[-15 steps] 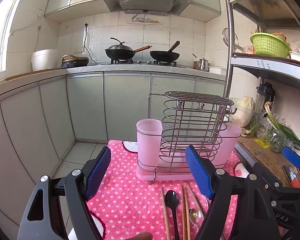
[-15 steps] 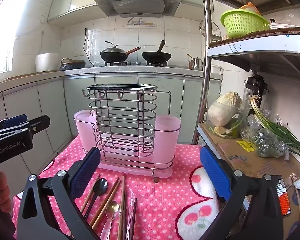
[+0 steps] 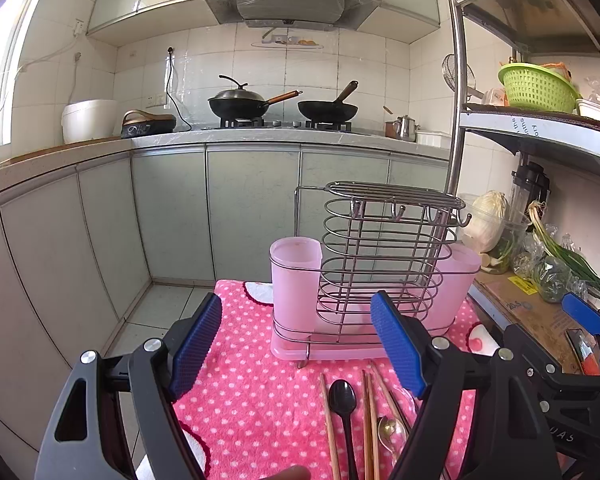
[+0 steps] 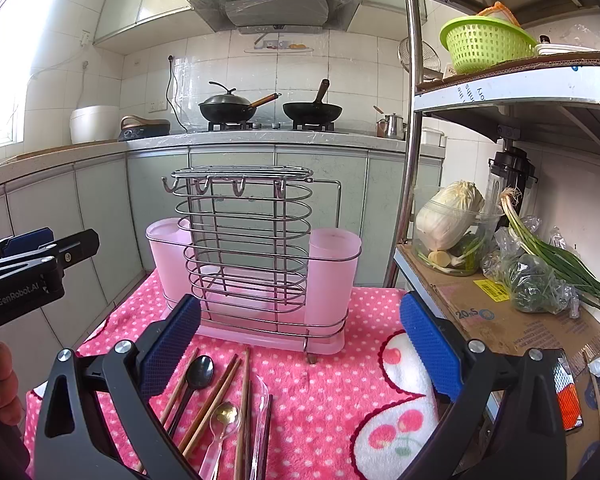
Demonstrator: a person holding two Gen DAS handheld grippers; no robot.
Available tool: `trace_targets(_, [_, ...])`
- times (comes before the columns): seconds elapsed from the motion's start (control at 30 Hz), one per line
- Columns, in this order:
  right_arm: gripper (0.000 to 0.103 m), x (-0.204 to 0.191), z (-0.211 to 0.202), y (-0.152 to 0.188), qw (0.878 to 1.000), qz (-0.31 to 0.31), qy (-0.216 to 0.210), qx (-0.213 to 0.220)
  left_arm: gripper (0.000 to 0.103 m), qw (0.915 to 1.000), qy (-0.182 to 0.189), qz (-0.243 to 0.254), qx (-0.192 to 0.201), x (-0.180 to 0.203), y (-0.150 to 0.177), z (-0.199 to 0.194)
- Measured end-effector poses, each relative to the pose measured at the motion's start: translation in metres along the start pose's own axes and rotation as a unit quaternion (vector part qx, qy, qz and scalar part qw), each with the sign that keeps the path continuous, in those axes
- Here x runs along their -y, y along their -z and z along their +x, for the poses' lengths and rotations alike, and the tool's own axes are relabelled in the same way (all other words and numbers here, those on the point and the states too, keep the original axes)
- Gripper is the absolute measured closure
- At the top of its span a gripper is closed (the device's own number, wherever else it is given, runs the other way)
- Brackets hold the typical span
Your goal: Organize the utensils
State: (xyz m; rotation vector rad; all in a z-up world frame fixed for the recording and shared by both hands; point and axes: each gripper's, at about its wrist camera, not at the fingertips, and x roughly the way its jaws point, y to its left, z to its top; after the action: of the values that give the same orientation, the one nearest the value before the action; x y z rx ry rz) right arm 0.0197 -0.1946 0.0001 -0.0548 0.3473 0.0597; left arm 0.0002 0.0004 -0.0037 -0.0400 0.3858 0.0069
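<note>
Both claws, left (image 3: 296, 344) and right (image 4: 300, 344), gape empty above the utensils (image 4: 224, 396).

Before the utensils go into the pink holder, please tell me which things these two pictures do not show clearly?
- Chopsticks and black spoon: the lower ends are cut off by the bottom edge in both views; the exact count is unclear.
- Clear-handled spoon: in the left wrist view, mostly hidden behind the left gripper's finger.
- Pink cups of the utensil holder: the insides are not visible.
- Right gripper: open, nothing held.
</note>
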Motion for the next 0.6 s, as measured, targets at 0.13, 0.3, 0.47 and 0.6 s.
trace_targets(0.13, [0.003, 0.0000, 0.0003, 0.0002, 1.000, 0.000, 0.000, 0.000, 0.027, 1.0000, 0.000, 0.000, 0.000, 0.0013, -0.0002, 0.0006])
trace_targets(0.3, [0.003, 0.0001, 0.0002, 0.0000, 1.000, 0.000, 0.000, 0.000, 0.027, 1.0000, -0.001, 0.001, 0.000, 0.0018, -0.0010, 0.0003])
trace_targets(0.47, [0.003, 0.0000, 0.0003, 0.0002, 1.000, 0.000, 0.000, -0.001, 0.027, 1.0000, -0.002, 0.002, 0.000, 0.0022, -0.0007, 0.0004])
trace_targets(0.6, [0.003, 0.0003, 0.0013, 0.0012, 1.000, 0.000, 0.000, -0.001, 0.027, 1.0000, -0.002, 0.002, 0.000, 0.0031, -0.0015, -0.0022])
